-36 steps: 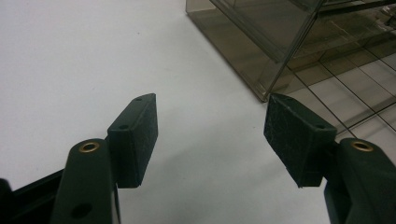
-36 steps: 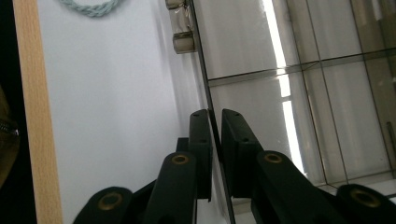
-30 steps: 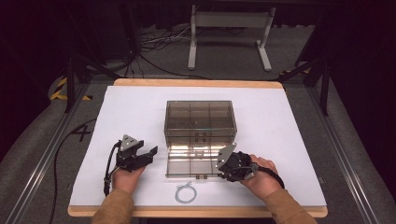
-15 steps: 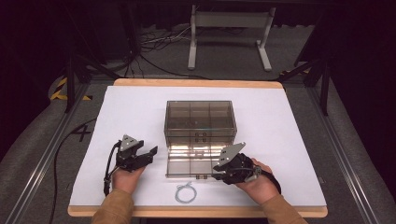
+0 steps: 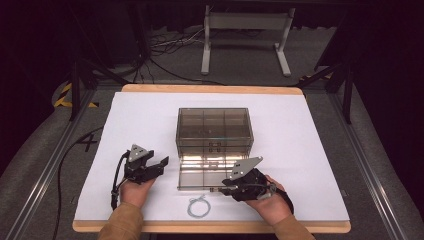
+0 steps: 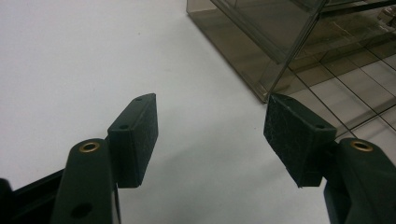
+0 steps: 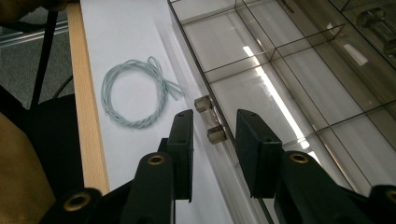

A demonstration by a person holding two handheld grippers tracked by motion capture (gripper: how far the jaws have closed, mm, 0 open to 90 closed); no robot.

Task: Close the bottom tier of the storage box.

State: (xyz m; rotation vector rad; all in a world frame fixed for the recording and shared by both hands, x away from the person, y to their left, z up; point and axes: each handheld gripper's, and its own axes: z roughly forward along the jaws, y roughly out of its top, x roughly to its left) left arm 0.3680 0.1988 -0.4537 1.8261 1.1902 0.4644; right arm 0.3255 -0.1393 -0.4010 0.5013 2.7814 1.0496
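Straddling the clear knob (image 7: 211, 125) of the smoked-plastic compartment drawer (image 5: 207, 172) with my right gripper (image 7: 214, 140), jaws apart, I hold my left gripper (image 6: 210, 135) wide open beside the cabinet (image 5: 213, 131), pale coiled cord (image 5: 198, 205) near the table's edge.

The drawer (image 7: 299, 93) runs off the right gripper view's edge — small parts in the smoky cabinet (image 5: 214, 126) stay too dim to identify.

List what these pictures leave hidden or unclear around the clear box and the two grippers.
- Upper drawers of the box: contents unreadable in the high view; smoky walls, too small.
- Handle of the pulled-out drawer: whether the right gripper touches it is unclear in the right gripper view.
- Box: cut off by the top and right edges in the left gripper view.
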